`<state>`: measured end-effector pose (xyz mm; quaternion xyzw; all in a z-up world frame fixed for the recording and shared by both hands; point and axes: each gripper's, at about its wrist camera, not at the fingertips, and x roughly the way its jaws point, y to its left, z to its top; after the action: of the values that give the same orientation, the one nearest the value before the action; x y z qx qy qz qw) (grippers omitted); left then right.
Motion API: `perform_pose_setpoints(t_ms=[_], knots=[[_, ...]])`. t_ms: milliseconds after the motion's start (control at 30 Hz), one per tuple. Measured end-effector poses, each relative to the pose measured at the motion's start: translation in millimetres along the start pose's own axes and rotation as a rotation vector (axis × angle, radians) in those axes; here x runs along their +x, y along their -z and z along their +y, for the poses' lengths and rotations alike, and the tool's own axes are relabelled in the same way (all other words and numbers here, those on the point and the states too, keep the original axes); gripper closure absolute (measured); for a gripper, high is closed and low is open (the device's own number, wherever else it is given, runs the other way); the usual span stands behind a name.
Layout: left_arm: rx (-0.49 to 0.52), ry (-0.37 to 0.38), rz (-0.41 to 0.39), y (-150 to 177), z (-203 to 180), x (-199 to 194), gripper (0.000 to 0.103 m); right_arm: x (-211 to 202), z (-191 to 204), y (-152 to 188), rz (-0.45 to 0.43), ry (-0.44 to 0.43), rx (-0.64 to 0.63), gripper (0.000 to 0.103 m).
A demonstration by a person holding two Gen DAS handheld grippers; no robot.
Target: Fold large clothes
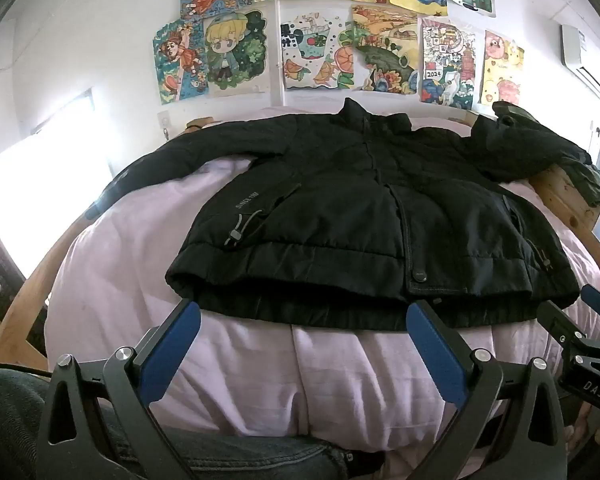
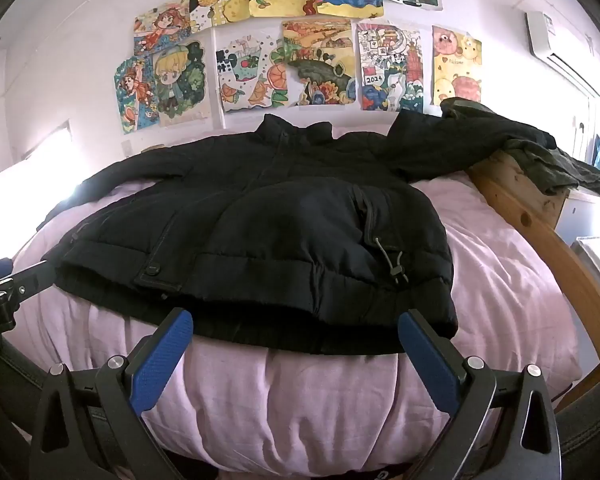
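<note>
A black padded jacket (image 1: pixel 352 208) lies front up on a bed with a pale pink cover (image 1: pixel 140 264), collar toward the wall, both sleeves spread out to the sides. The left gripper (image 1: pixel 304 312) hovers open just short of the jacket's hem, nothing between its blue pads. In the right wrist view the same jacket (image 2: pixel 268 232) fills the middle, and the right gripper (image 2: pixel 296 320) stands open in front of the hem near its right corner, empty. The right gripper's tip (image 1: pixel 592 304) shows at the right edge of the left view.
A wooden bed frame (image 2: pixel 540 240) curves round the right side, with dark green clothing (image 2: pixel 556 164) heaped on its corner. Children's drawings (image 1: pixel 340 40) cover the white wall behind. A bright window (image 1: pixel 40 184) is at left. A leg in jeans (image 1: pixel 228 460) shows below.
</note>
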<state>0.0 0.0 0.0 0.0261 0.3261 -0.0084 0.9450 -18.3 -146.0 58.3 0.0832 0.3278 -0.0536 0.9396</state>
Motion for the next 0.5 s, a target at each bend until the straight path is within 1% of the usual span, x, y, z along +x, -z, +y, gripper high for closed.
perform_pose_setpoints(t_ms=[500], knots=[[0.001, 0.000, 0.000, 0.0, -0.1, -0.1, 0.002, 0.0, 2.7, -0.6, 0.000, -0.001, 0.001, 0.000]])
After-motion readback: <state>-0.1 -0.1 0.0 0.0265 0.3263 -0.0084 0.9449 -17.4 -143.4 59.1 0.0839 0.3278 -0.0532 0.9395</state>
